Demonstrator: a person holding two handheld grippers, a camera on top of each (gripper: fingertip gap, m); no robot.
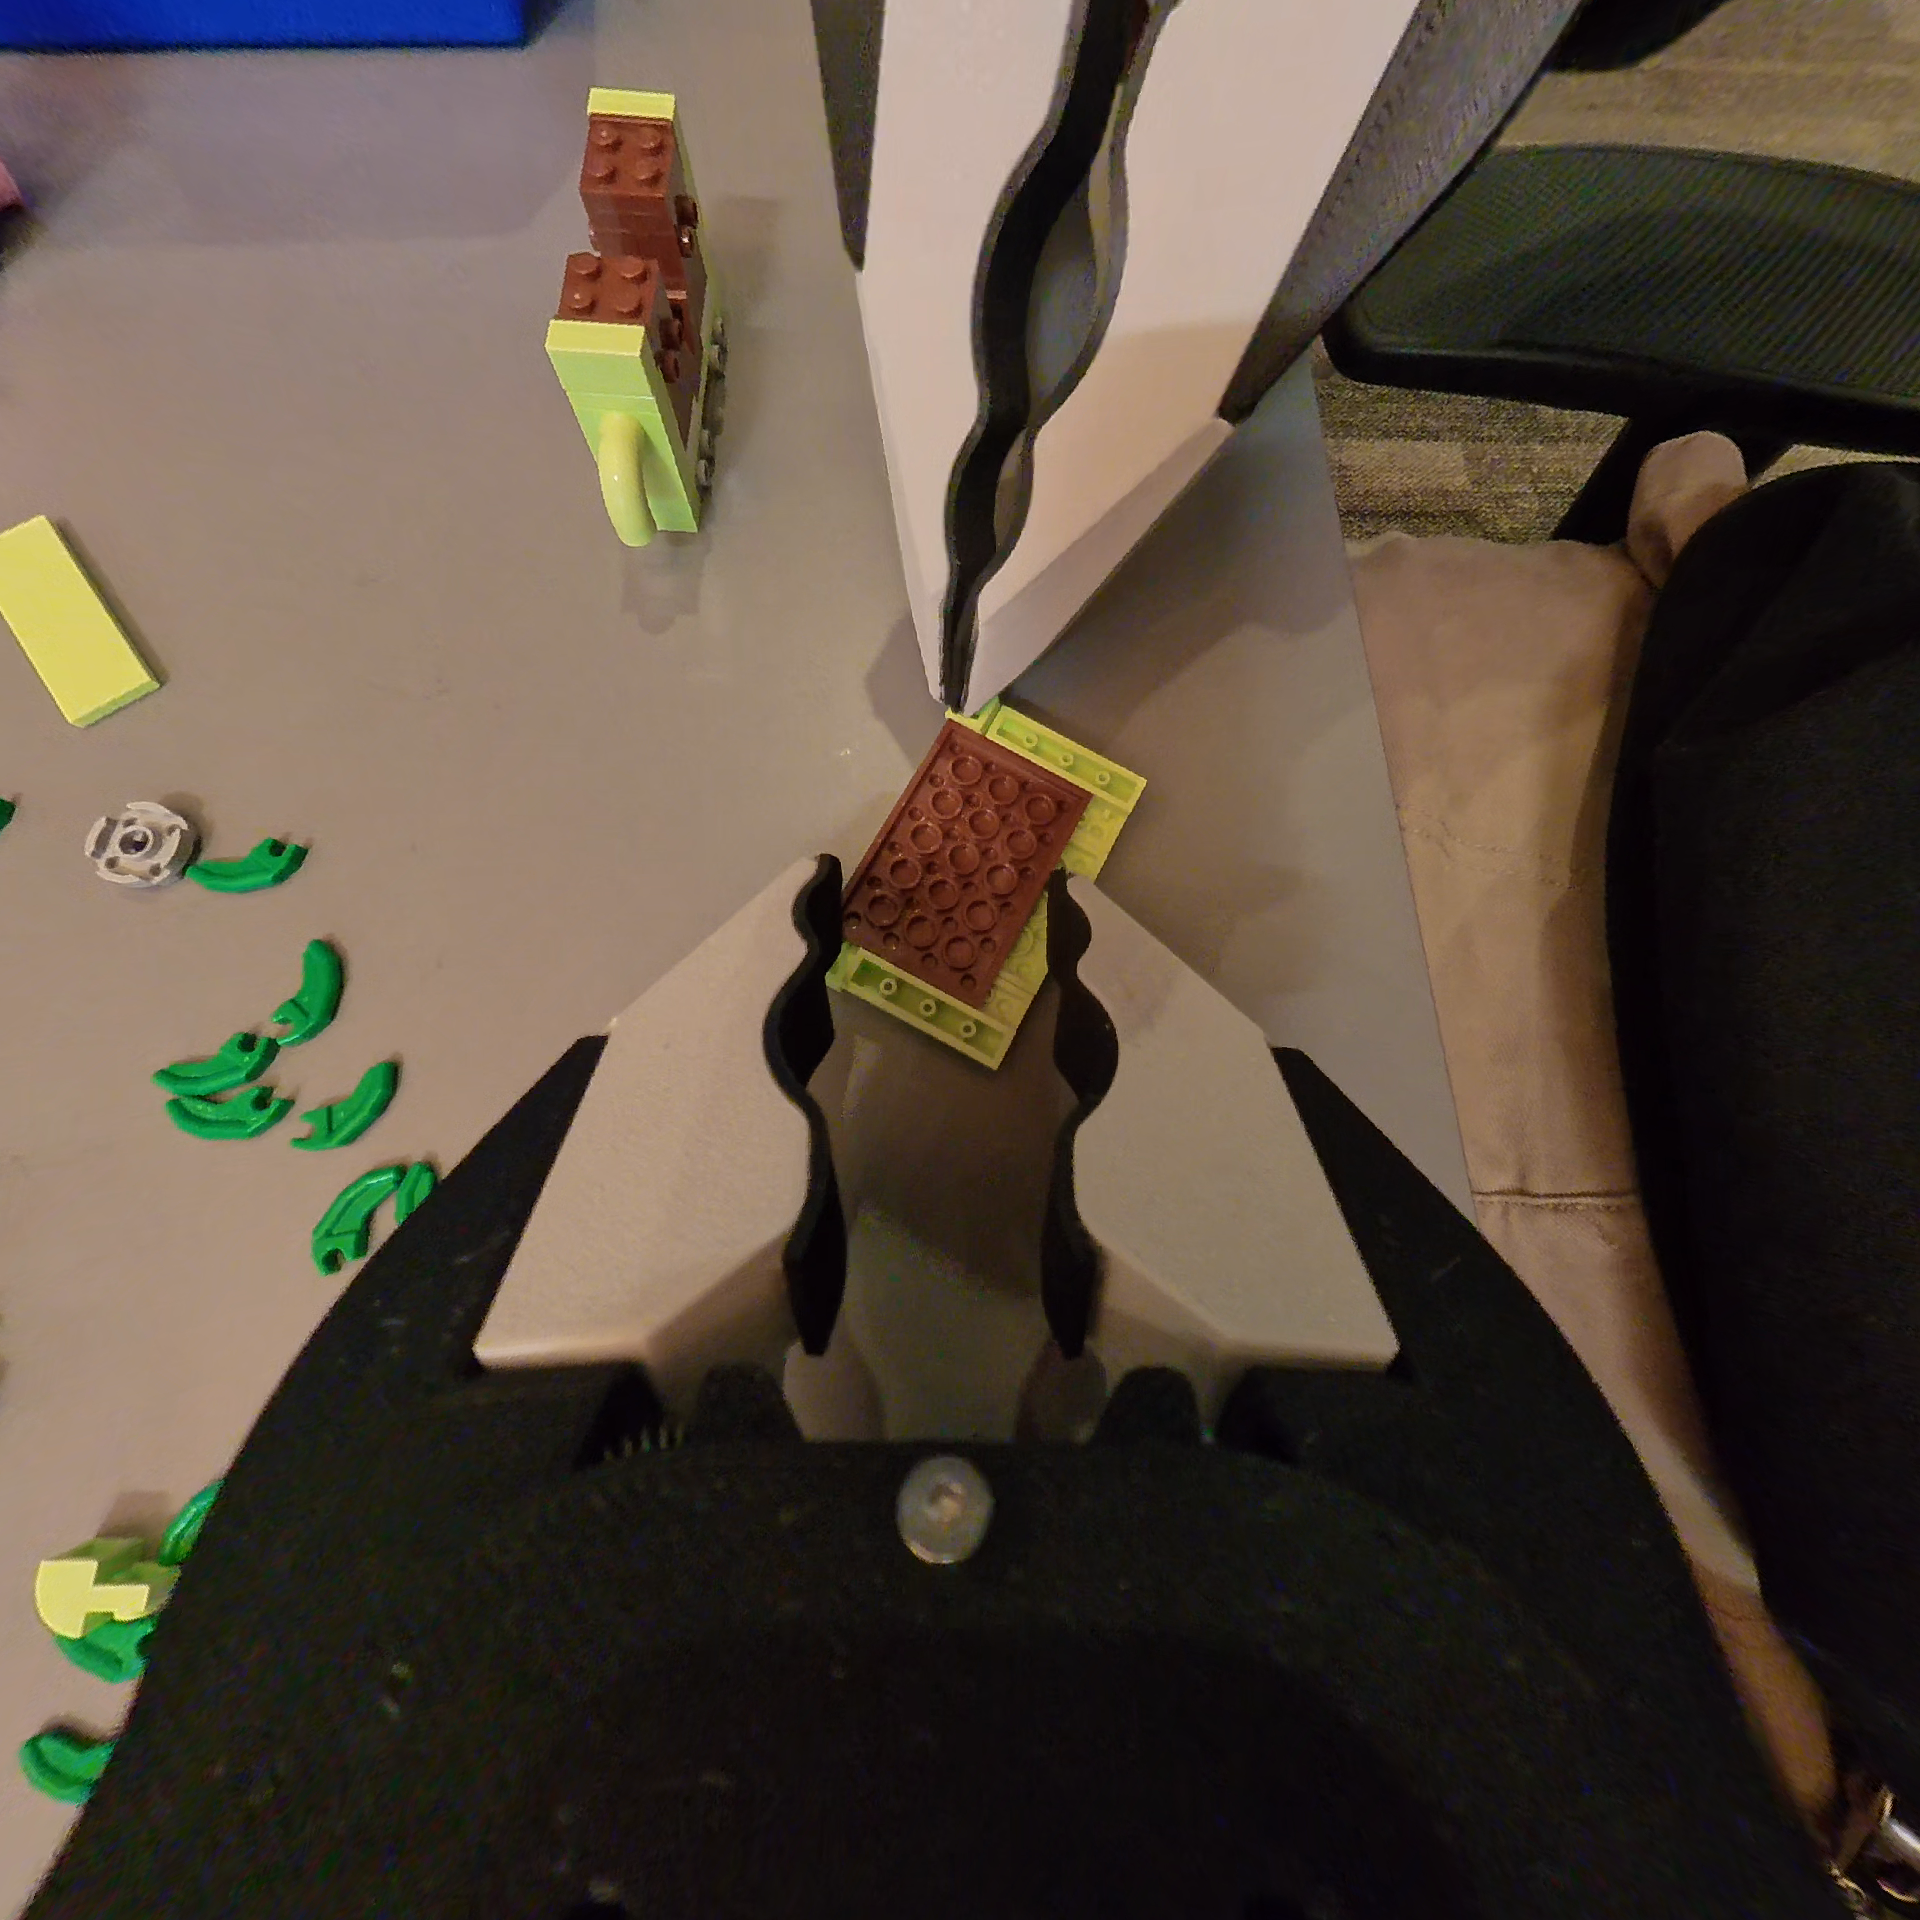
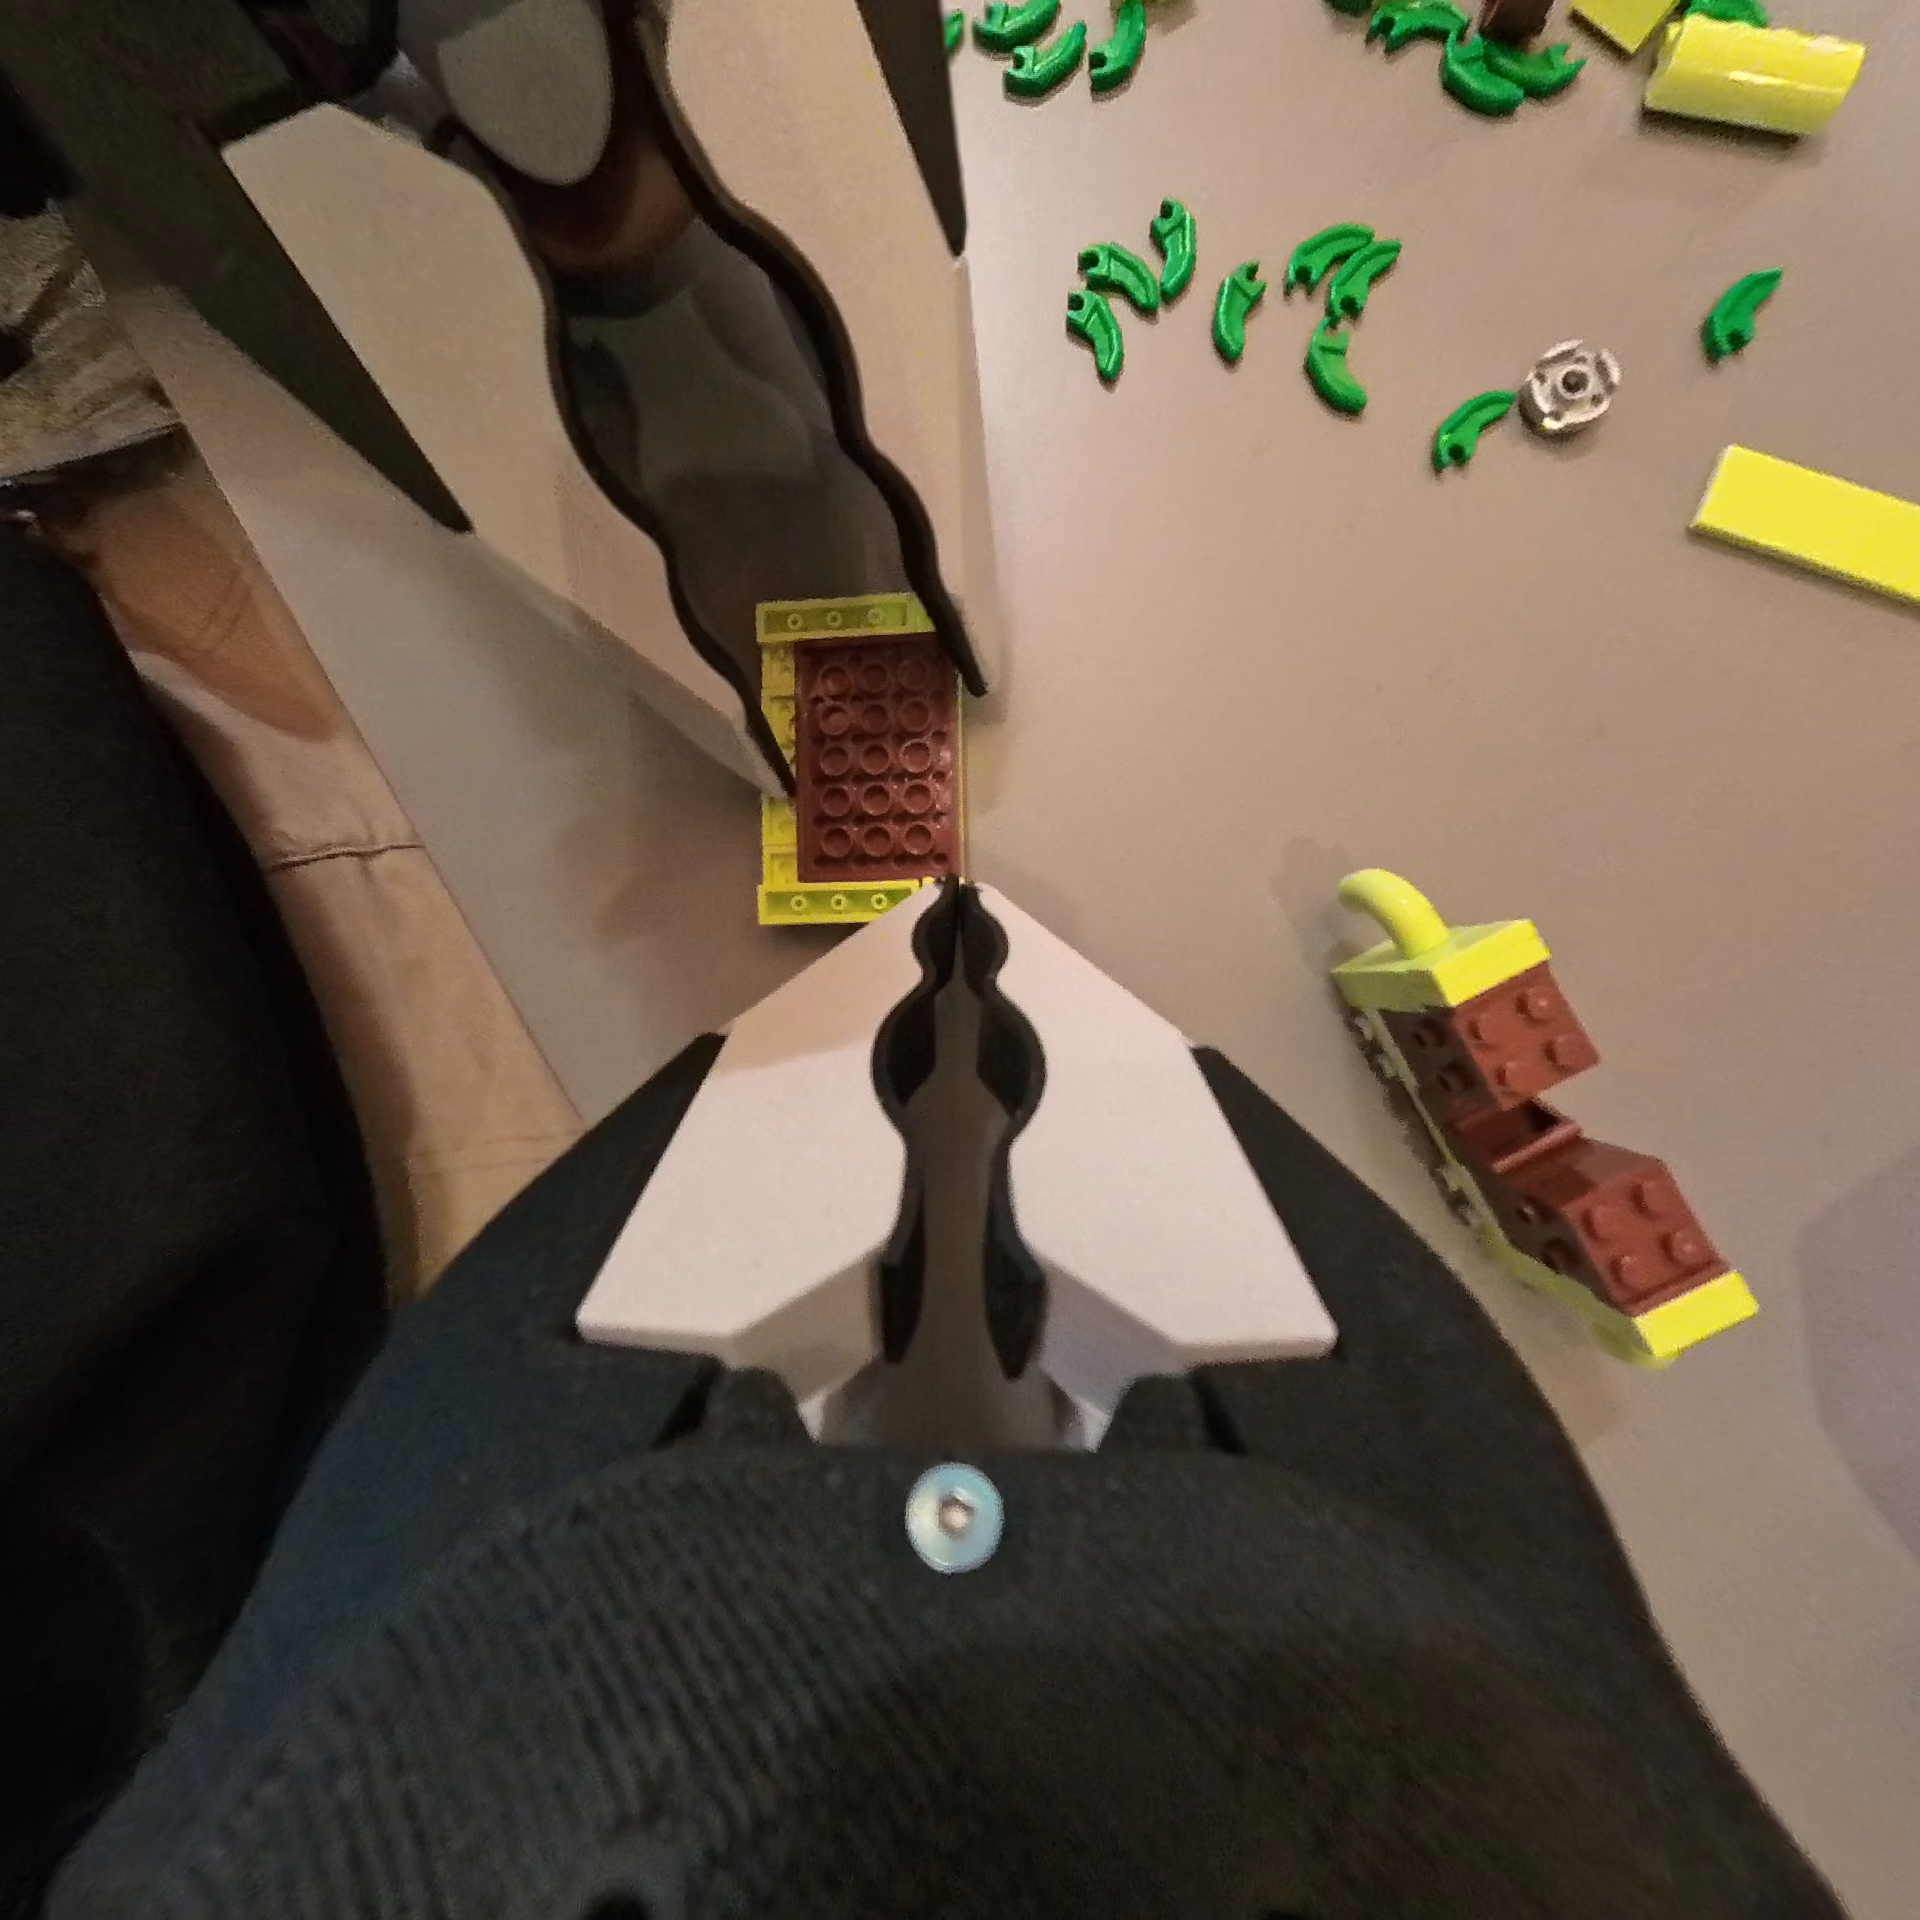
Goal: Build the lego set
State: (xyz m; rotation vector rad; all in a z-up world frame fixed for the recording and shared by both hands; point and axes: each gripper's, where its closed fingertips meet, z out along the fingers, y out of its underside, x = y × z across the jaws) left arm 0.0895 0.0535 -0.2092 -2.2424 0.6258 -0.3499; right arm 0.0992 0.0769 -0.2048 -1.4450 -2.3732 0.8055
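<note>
A brown studded plate (image 1: 961, 847) set in lime-green frame pieces (image 1: 1101, 779) forms a small assembly near the table's edge. My left gripper (image 1: 940, 899) is shut on its two long sides, with its underside facing the camera. In the right wrist view the assembly (image 2: 873, 758) sits between the left gripper's fingers (image 2: 873, 727). My right gripper (image 2: 951, 888) is shut, its tips touching the assembly's near lime edge. In the left wrist view the right gripper (image 1: 956, 696) comes down from above onto the far corner.
A brown and lime built block with a lime hook (image 1: 634, 312) stands on the grey table (image 1: 416, 623), also in the right wrist view (image 2: 1527, 1122). Several green leaf pieces (image 1: 312, 997), a grey round piece (image 1: 140, 844) and a lime tile (image 1: 68, 618) lie around. A person's lap (image 1: 1507, 831) is beside the table edge. My left and right fingertips are right by each other.
</note>
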